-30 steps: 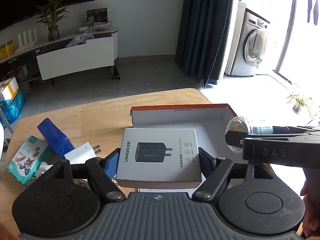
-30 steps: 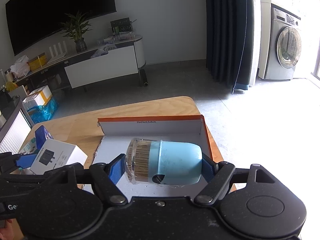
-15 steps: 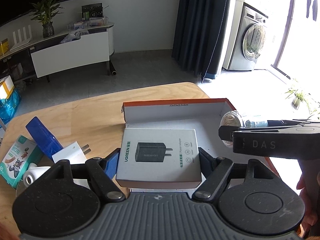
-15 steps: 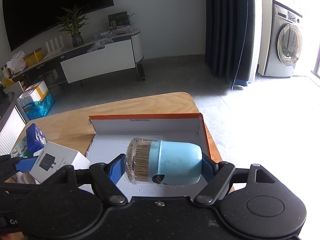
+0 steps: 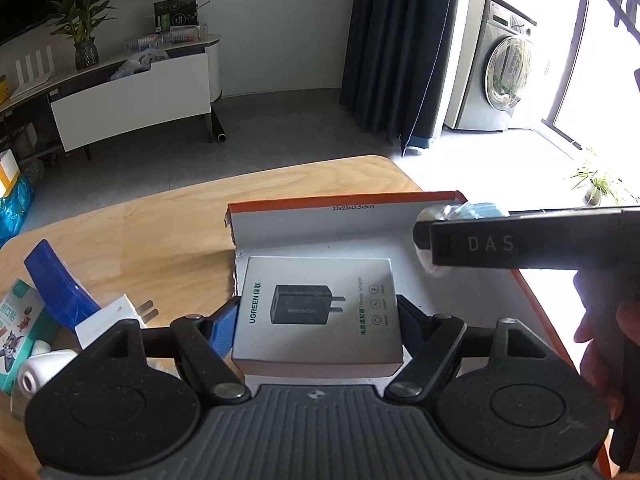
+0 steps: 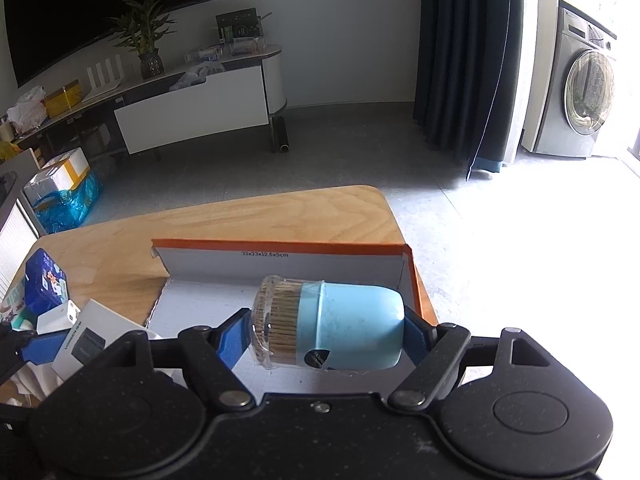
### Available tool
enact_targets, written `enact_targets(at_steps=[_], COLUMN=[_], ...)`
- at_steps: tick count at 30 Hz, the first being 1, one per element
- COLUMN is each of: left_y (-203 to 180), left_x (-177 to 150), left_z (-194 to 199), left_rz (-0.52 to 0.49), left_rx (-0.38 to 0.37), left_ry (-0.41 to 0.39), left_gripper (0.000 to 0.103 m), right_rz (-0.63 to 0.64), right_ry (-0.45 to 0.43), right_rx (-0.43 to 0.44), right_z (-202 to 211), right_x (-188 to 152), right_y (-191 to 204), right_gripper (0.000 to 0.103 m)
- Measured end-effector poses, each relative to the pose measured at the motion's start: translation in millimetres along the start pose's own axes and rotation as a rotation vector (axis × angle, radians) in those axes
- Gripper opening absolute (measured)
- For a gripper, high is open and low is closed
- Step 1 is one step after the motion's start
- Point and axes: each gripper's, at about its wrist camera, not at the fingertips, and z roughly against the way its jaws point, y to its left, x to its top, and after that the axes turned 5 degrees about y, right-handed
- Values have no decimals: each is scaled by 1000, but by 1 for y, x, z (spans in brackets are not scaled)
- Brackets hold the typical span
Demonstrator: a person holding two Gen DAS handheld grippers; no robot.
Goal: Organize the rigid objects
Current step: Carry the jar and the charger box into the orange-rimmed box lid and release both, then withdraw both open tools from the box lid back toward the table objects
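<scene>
Both loads have been carried in over the tray [image 5: 400, 216]: the charger box [image 5: 316, 312], pinched by the left gripper [image 5: 316, 320], near its left edge; the toothpick jar [image 6: 328, 324], pinched by the right gripper [image 6: 326, 330], toward its right corner. Release seems next.

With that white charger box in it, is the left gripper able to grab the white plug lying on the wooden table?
Probably not yet: the left gripper has its jaws shut on the white charger box, so nothing frees it for the white plug beside it.
</scene>
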Motion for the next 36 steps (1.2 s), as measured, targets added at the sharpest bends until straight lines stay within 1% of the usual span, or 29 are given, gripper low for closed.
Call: enact_targets(at_steps=[3,7,10,12,13,14,16,20,23,27,29,36], left_y=[-4,-9,-11,-13,-14,-16,-17,-12,-7,-1,0,6], left_x=[3,7,13,15,15,14,12,8,3,-2,-5,-19], left_z=[-6,-15,-22,-21,-17,-13,-6,8,19,31,36,52], left_rz=[-3,3,38,47,45,39,25,23,28,36,35,48], left_rx=[-8,-22,-58,-81,-80,-64,-40,9,44,63,68,85], left_ry=[6,13,24,16,8,4,4,13,10,15,13,4], left_gripper=[79,79,80,86,91,93,93,95,99,100,102,103], right_rz=[-17,-37,-58,-74,-78,-79,-79,-72,-88,-97,-90,-83], right_ry=[-55,-118,-144,-160,-164,-160,-154,-152,-139,-122,-113,-91], right_rx=[9,-1,-2,-4,-8,-6,-1,1,-2,3,0,4], right_z=[6,27,43,52,57,60,65,72,75,78,80,88], right_x=[4,3,-1,-5,-7,-9,-13,-19,-25,-32,-36,-51], right_y=[-5,-14,-22,-26,-27,-28,-28,-24,-22,-19,-16,-5], right_gripper=[92,92,92,92,92,93,93,97,98,99,99,100])
